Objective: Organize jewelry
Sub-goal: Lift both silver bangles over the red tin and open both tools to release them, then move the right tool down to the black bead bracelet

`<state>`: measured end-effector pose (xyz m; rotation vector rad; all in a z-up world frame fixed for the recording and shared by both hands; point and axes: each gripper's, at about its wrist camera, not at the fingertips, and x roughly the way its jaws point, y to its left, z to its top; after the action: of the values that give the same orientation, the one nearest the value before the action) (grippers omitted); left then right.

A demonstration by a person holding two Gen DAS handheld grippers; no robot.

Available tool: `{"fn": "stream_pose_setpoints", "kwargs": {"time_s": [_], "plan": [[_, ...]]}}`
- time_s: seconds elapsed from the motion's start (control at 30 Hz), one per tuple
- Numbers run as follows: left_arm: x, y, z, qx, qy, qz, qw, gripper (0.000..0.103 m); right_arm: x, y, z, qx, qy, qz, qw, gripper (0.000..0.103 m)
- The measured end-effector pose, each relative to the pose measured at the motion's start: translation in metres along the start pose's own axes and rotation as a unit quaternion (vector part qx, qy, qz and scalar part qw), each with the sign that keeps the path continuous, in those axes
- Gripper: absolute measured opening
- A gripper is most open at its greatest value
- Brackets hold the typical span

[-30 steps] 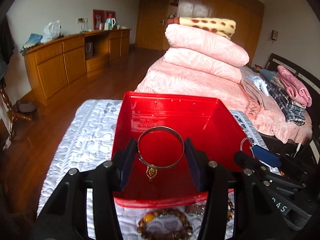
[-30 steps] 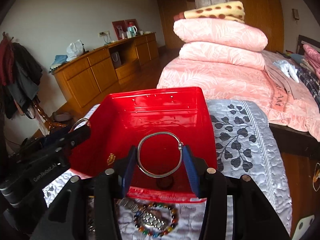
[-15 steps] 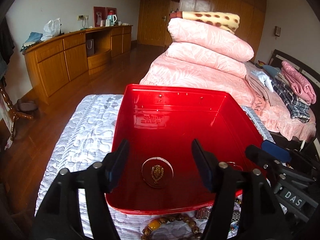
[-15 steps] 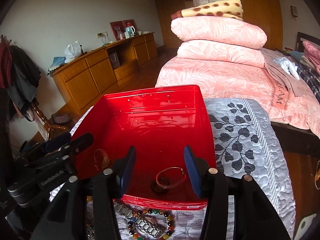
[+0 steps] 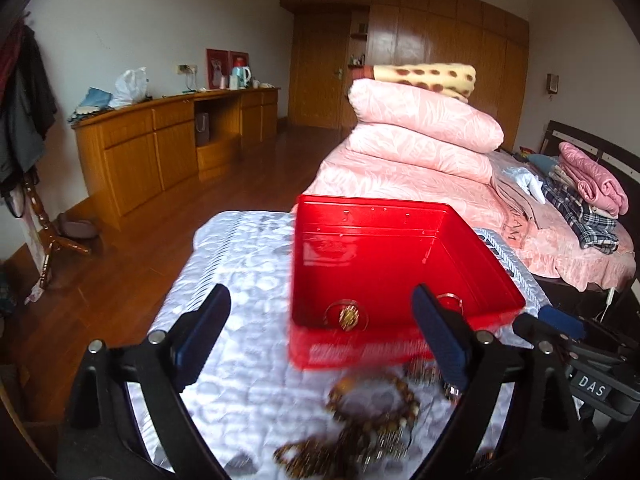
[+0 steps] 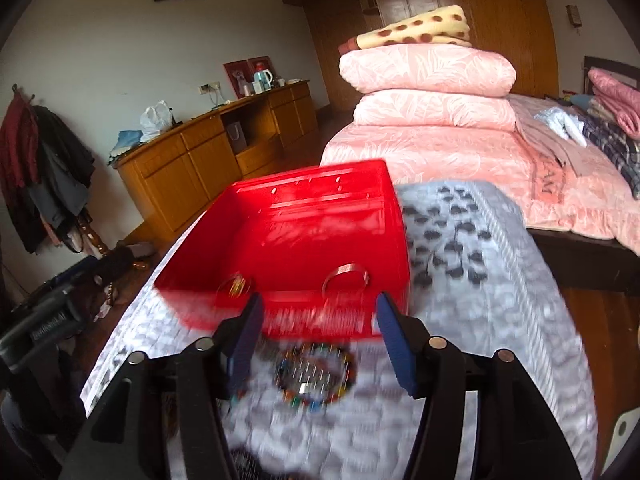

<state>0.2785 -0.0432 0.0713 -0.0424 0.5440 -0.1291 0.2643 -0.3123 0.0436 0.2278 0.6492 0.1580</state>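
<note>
A red box (image 5: 404,216) (image 6: 316,188) stands on the silver quilted table. Inside lie a bangle with a gold charm (image 5: 347,316) (image 6: 236,286) and a plain silver bangle (image 5: 450,301) (image 6: 346,276). My left gripper (image 5: 320,340) hangs in front of the box with its jaws opening wide and nothing between them. My right gripper (image 6: 318,340) is also back from the box, its jaws opening and empty. On the cloth before the box lie brown bead bracelets (image 5: 372,400) and a multicoloured bead bracelet around a metal watch band (image 6: 316,376). Both views are blurred by motion.
The right gripper's body (image 5: 580,364) shows at the right of the left wrist view; the left gripper's body (image 6: 44,320) is at the left of the right wrist view. A bed with pink quilts (image 5: 420,140) lies behind the table, a wooden cabinet (image 5: 160,148) along the wall.
Each gripper held a bangle over the box, then opened and dropped it inside. Both grippers have since pulled back from the box and spread their jaws wider.
</note>
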Motion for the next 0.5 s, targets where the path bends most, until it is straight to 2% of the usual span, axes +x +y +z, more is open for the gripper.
{"fn": "stream_pose_setpoints", "kwargs": {"time_s": [0.27,0.37,0.5], "plan": [[-0.044,0.013,-0.043,0.002,-0.02,0.046,0.9987,0.09,-0.026,0.004,-0.054,-0.002,0.018,-0.011,1.0,0.059],[-0.048,0.018,-0.06,-0.001,-0.007,0.053,0.9986,0.09,-0.027,0.01,-0.072,-0.017,0.027,-0.016,0.999,0.06],[-0.049,0.02,-0.076,-0.001,0.014,0.055,0.9984,0.09,-0.021,0.013,-0.085,-0.024,0.052,-0.001,0.998,0.062]]}}
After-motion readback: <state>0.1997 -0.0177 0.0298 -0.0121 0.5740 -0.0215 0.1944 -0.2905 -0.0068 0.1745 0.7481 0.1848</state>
